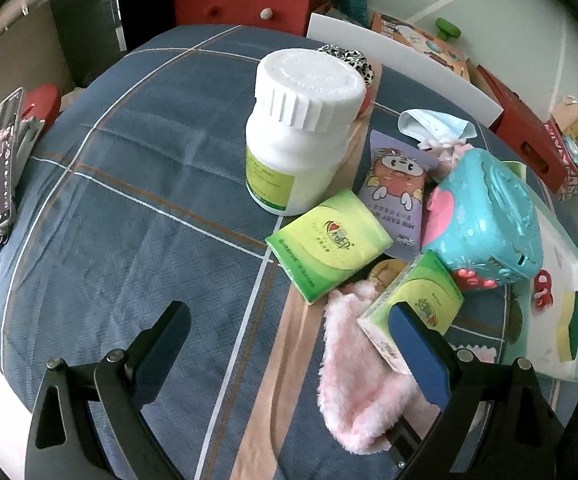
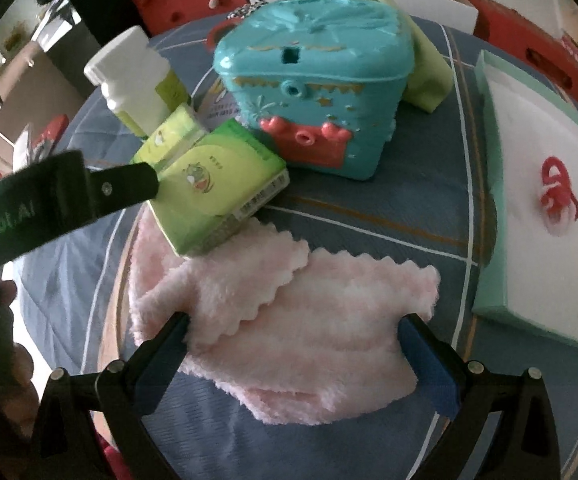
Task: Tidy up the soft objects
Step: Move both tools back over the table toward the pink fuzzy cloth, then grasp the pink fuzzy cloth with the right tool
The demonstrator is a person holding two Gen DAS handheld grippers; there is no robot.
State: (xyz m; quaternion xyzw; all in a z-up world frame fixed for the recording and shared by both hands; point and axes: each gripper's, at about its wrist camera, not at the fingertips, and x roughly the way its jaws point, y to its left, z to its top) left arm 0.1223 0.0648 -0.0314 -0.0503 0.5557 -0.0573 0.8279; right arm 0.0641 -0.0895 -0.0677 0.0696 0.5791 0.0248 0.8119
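The pink fluffy cloth (image 2: 285, 332) lies nearest the right wrist camera, low in the middle of that frame, spread in loose folds on the blue checked cover (image 2: 369, 208) of the worktop. The right claw (image 2: 295, 334) is wide apart, one finger at each side edge of the cloth, with the cloth between them and not pinched. In the left wrist view the same cloth (image 1: 353, 372) sits at lower right, partly under the left claw's blue-padded finger (image 1: 417, 348).

The left claw (image 1: 289, 328) stands wide open and grips nothing; its right finger sits against a green tissue pack (image 1: 413, 312) that leans on the cloth. In the right wrist view that pack (image 2: 217, 192) rests on the cloth's upper left edge, with the left claw's dark finger (image 2: 125, 188) touching its side. A second green tissue pack (image 1: 329, 240) lies just beside it, above in the frame.

Further up stand a white bottle (image 1: 301, 132) and a teal toy box (image 1: 485, 216), with a purple cartoon packet (image 1: 397, 188) between them. A blue face mask (image 1: 437, 126) lies behind. A pale green tray (image 2: 537, 208) fills the right edge, holding a small red toy (image 2: 557, 196).
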